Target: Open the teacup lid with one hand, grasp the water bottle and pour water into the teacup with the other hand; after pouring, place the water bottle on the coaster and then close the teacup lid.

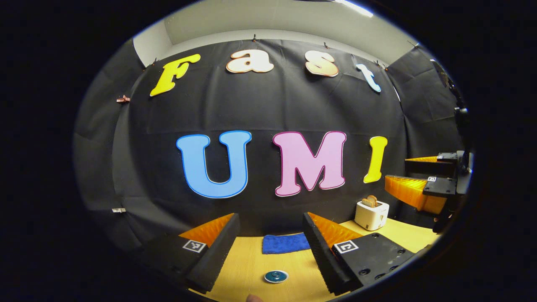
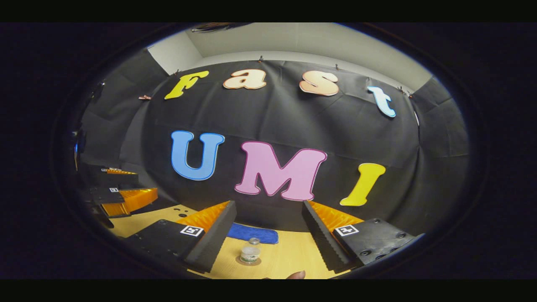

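Observation:
The teacup (image 1: 276,276), seen from above as a dark teal lid in a white rim, sits on the wooden table (image 1: 247,268) low between my left gripper's fingers. My left gripper (image 1: 269,215) is open, raised above the cup and holding nothing. A small clear water bottle (image 2: 250,252) stands upright on a round coaster (image 2: 242,261). My right gripper (image 2: 268,204) hangs open above and behind the bottle, apart from it. The right gripper (image 1: 415,174) shows at the far right of the left gripper view. The left gripper (image 2: 134,186) shows at the far left of the right gripper view.
A blue cloth (image 1: 285,243) lies at the back of the table against the black wall, also visible as the blue cloth (image 2: 254,233). A white toaster (image 1: 371,214) with bread in it stands at the back right. A fingertip (image 2: 296,274) pokes in at the bottom edge.

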Available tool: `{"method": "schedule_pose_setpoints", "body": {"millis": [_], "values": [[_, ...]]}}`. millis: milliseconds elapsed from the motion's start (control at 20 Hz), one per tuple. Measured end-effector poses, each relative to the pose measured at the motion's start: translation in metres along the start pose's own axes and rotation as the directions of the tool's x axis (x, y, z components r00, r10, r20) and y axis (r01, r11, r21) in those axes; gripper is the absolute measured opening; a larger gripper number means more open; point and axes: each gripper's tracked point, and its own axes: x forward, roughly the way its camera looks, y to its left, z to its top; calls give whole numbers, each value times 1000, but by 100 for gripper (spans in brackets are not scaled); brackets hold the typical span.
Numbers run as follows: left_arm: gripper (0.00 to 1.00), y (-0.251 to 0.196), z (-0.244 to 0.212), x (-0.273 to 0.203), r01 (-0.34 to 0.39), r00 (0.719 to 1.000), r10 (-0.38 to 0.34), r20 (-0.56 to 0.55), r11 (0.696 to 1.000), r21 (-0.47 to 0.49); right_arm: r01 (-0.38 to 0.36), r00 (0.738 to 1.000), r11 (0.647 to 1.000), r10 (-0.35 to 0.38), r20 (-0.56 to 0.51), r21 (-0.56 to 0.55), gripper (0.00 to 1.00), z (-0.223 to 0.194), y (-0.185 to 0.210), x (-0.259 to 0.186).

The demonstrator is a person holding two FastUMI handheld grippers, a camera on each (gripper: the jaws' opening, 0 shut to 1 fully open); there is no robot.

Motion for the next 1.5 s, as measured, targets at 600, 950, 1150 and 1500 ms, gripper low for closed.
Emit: {"method": "schedule_pose_setpoints", "body": {"millis": [600, 950, 1150, 1500], "values": [[93, -14, -189, 68, -5, 996, 5, -90, 1000, 0, 17, 997, 1000, -16, -82, 1, 98, -182, 6, 46], [92, -20, -295, 100, -9, 986, 11, -167, 1000, 9, 38, 994, 999, -35, -107, 23, 98, -252, 8, 60], [85, -21, -331, 110, -5, 973, 5, -231, 1000, -2, 31, 992, 999, -29, -120, 19, 98, -265, 12, 60], [68, -21, -355, 117, -14, 960, 27, -280, 999, 47, 28, 992, 999, -26, -122, 19, 98, -269, 9, 61]]}}
